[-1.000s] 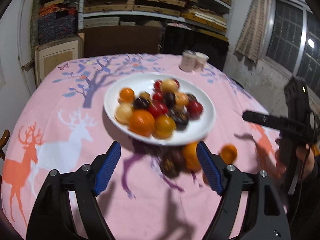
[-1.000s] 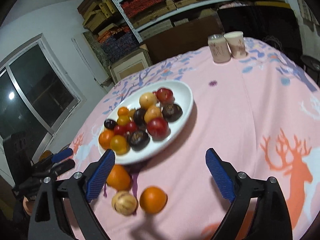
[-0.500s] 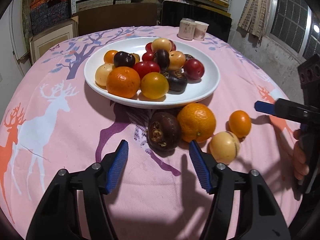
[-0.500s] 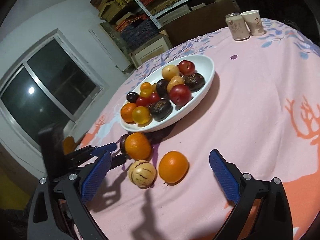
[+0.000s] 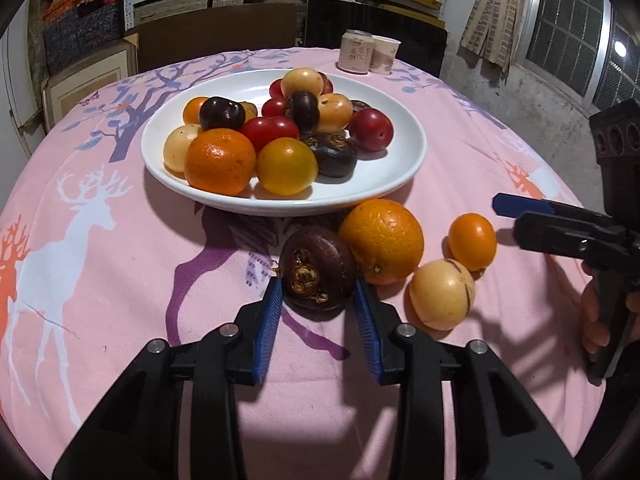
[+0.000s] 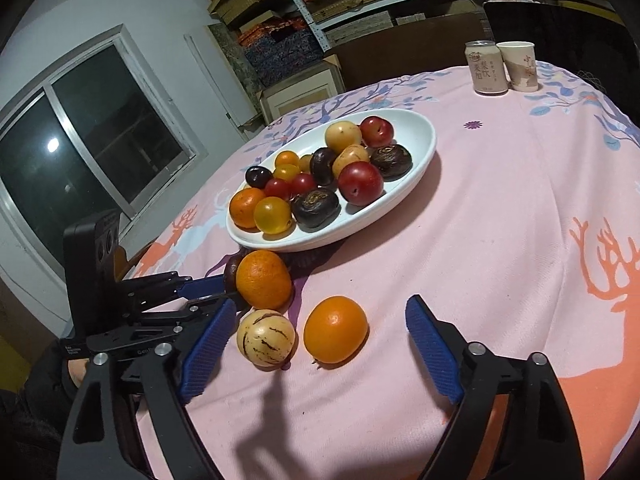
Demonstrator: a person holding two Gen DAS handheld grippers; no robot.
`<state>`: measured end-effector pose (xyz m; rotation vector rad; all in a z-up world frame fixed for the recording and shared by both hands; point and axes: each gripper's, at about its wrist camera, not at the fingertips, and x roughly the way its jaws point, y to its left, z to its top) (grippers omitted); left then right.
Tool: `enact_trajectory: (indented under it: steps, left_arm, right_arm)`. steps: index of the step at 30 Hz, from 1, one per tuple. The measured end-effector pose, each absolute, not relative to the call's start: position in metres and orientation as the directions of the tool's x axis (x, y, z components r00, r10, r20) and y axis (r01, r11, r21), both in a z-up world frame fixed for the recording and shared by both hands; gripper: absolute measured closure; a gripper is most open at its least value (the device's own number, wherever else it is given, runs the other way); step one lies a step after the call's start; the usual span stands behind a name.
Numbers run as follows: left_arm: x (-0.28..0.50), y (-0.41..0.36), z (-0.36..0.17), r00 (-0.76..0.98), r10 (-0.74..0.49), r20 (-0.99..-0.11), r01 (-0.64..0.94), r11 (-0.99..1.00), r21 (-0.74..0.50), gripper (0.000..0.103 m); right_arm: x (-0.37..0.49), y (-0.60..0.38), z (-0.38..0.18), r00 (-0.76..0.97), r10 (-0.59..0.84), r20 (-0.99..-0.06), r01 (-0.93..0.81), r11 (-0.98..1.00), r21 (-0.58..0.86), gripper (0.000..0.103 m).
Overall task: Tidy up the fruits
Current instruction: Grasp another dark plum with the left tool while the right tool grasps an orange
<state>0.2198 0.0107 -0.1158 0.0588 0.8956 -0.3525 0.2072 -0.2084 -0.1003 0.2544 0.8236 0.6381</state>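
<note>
Round table under a pink deer-print cloth [image 5: 100, 248], filling both views. At centre, a wide white oval plate [image 5: 404, 160] heaped with red, yellow, dark and orange fruits. Below its near rim on the cloth: large orange [image 5: 382, 240], dark purple wrinkled round fruit [image 5: 318, 270], pale yellow striped fruit [image 6: 266, 332], small smooth orange fruit [image 6: 335, 329]. Left gripper [image 5: 318, 312], lower centre, just closing, blue pads against the purple fruit's sides. Right gripper [image 6: 316, 354], bottom of its view, also narrowing yet wide apart, holding nothing.
</note>
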Motion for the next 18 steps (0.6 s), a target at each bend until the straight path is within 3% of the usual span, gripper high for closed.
enact_trajectory:
  steps: [9,18]
  left_arm:
    - [0.233,0.016,-0.119,0.548,-0.317,-0.775,0.311,0.936,-0.163,0.065]
    - [0.224,0.007,-0.113,0.592,-0.265,-0.761,0.317,0.945,-0.083,0.066]
  right_arm:
    - [0.208,-0.203,-0.103,0.495,0.613,-0.616,-0.436,0.789,0.433,0.022]
    - [0.209,-0.203,-0.104,0.494,0.610,-0.620,-0.432,0.791,0.434,0.022]
